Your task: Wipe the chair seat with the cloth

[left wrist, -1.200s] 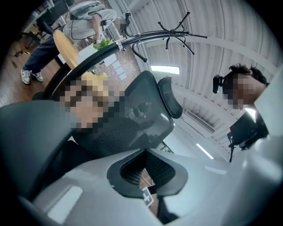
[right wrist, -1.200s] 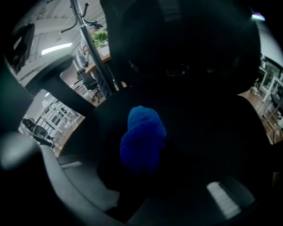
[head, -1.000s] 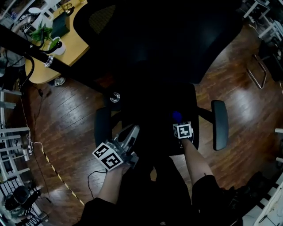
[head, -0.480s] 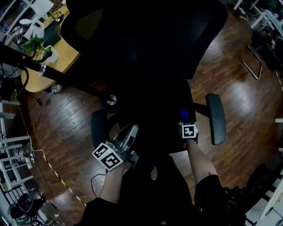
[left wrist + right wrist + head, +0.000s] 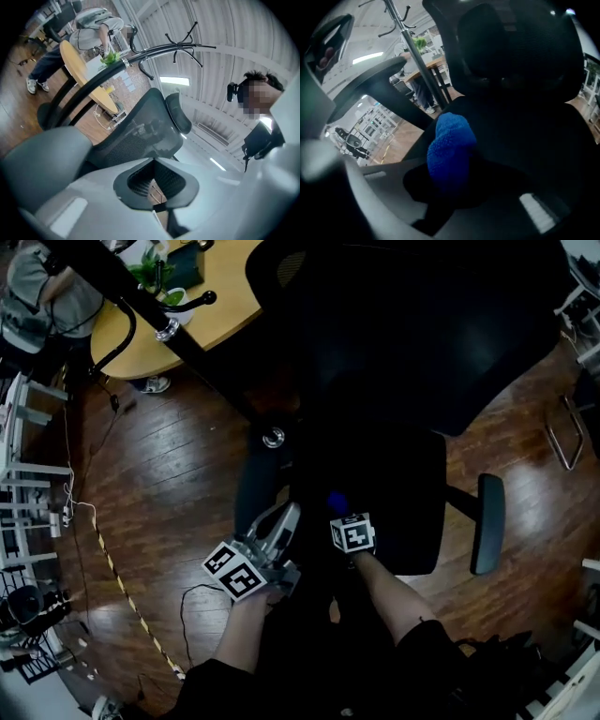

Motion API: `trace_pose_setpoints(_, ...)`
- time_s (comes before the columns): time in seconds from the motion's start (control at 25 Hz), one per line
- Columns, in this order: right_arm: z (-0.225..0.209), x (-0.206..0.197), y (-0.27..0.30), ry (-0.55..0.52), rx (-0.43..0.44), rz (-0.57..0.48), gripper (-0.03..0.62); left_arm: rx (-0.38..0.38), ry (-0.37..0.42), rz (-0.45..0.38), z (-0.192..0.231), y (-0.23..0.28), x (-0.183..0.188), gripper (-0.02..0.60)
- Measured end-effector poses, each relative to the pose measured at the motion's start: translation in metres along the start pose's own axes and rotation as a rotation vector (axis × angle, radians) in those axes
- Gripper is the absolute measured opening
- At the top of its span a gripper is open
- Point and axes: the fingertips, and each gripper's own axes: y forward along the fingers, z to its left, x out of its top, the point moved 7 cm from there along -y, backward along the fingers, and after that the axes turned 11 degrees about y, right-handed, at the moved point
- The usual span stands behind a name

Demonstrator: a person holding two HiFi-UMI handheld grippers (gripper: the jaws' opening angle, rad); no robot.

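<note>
The black office chair's seat [image 5: 403, 502] fills the middle of the head view, under its mesh backrest [image 5: 422, 324]. A blue cloth [image 5: 337, 502] is pressed on the seat's front left part, with my right gripper [image 5: 339, 512] shut on it. In the right gripper view the cloth [image 5: 450, 150] bulges out between the jaws of my right gripper [image 5: 454, 173], with the dark seat [image 5: 525, 140] behind. My left gripper [image 5: 284, 518] hangs by the seat's front left corner, shut and holding nothing. It points upward in its own view [image 5: 154, 187], towards the backrest [image 5: 140, 136].
The left armrest [image 5: 253, 488] lies just beside both grippers, and the right armrest [image 5: 487, 521] is at the far side. A coat stand pole [image 5: 178, 329] slants across a wooden desk [image 5: 206, 287]. A person [image 5: 37, 287] stands at the top left. A cable [image 5: 197, 601] lies on the wood floor.
My right gripper has dragged the cloth leftward across the seat, from near the right side to the front left. My left gripper has stayed by the left front corner.
</note>
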Motion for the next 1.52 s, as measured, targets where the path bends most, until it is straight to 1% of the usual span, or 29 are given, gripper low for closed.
trace_pose_setpoints(0.08,0.034,-0.009,0.018,-0.035,0.066,0.048,0.037,0.033,0.007,-0.033,0.001,-0.015,0.005,-0.008)
trace_pose_setpoints(0.12,0.045,-0.015,0.025,-0.055,0.078,0.085,0.037,0.045,0.007,-0.048,0.002,-0.021,0.007,-0.008)
trace_pose_setpoints(0.2,0.055,-0.029,0.039,-0.08,0.073,0.152,0.037,0.06,0.004,-0.064,0.007,-0.026,0.007,-0.008)
trace_pose_setpoints(0.32,0.05,-0.03,0.05,-0.1,0.065,0.149,0.037,0.07,0.006,-0.062,0.018,-0.023,0.007,-0.008)
trace_pose_setpoints(0.4,0.053,-0.031,0.039,-0.105,0.063,0.145,0.037,0.067,0.006,-0.065,0.01,-0.033,0.01,-0.008)
trace_pose_setpoints(0.48,0.05,-0.036,0.025,-0.101,0.035,0.143,0.037,0.058,0.006,-0.061,0.001,-0.044,0.011,-0.008)
trace_pose_setpoints(0.56,0.028,-0.042,0.019,-0.065,-0.003,0.129,0.037,0.046,0.011,-0.043,0.002,-0.043,0.003,-0.008)
trace_pose_setpoints(0.6,0.012,-0.045,0.017,-0.03,-0.024,0.119,0.037,0.038,0.014,-0.031,0.005,-0.039,-0.002,-0.008)
trace_pose_setpoints(0.76,-0.05,-0.061,-0.009,0.14,-0.112,0.074,0.037,-0.008,0.015,0.027,0.009,-0.019,-0.013,-0.008)
trace_pose_setpoints(0.88,-0.092,-0.072,-0.042,0.249,-0.184,0.042,0.037,-0.061,0.013,0.081,0.009,0.007,-0.018,-0.008)
trace_pose_setpoints(1.08,-0.156,-0.09,-0.1,0.336,-0.291,0.009,0.037,-0.132,0.015,0.154,-0.008,0.051,-0.036,-0.008)
trace_pose_setpoints(1.16,-0.169,-0.092,-0.116,0.366,-0.304,-0.003,0.037,-0.155,0.015,0.169,-0.018,0.063,-0.041,-0.008)
trace_pose_setpoints(1.28,-0.176,-0.092,-0.125,0.357,-0.296,-0.011,0.036,-0.174,0.016,0.184,-0.028,0.074,-0.046,-0.008)
trace_pose_setpoints(1.36,-0.178,-0.092,-0.126,0.361,-0.303,-0.017,0.036,-0.172,0.021,0.185,-0.031,0.075,-0.046,-0.008)
trace_pose_setpoints(1.44,-0.177,-0.089,-0.13,0.395,-0.316,-0.022,0.037,-0.16,0.031,0.177,-0.031,0.071,-0.043,-0.008)
trace_pose_setpoints(1.52,-0.167,-0.087,-0.13,0.424,-0.299,-0.011,0.037,-0.138,0.04,0.16,-0.029,0.062,-0.039,-0.008)
